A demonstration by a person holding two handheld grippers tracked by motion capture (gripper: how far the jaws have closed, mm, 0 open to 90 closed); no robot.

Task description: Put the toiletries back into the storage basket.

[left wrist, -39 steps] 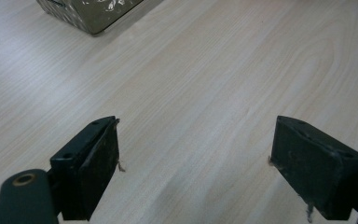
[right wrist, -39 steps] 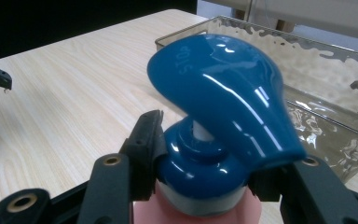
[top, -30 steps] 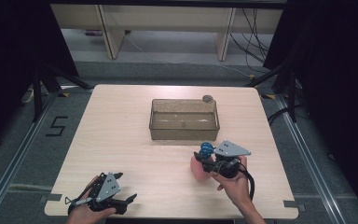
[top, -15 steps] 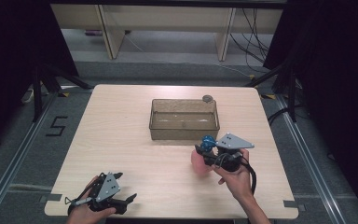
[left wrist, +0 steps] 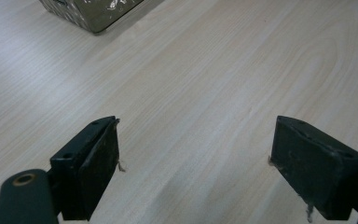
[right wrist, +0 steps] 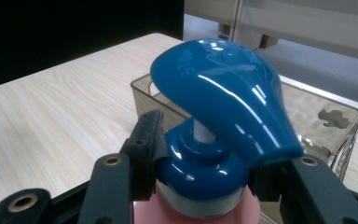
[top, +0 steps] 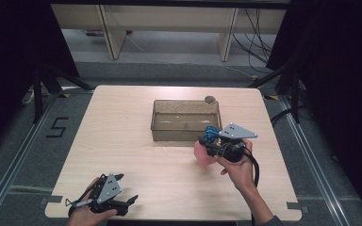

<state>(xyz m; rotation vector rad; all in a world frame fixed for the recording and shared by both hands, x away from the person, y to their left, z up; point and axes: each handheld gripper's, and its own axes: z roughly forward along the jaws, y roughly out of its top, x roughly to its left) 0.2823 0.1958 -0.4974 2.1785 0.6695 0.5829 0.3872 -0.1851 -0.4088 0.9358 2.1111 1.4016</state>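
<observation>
While one pink pump bottle [top: 202, 153] hangs pinched at its blue collar in the right gripper [top: 212, 146], the left gripper [top: 131, 201] rests spread and empty.
One clear bin [top: 185, 120] sits just beyond the bottle; the small round thing [top: 209, 99] at its far corner is possibly a cap.

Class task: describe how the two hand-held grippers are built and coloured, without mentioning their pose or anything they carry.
Both are black tools. The left gripper has two blocky black jaws with flat worn pads and a brass-coloured rivet. The right gripper has black linkage arms with brass-coloured rivets. In the high view, each carries a grey three-cornered plate on top, and a black cable trails from the right one.
</observation>
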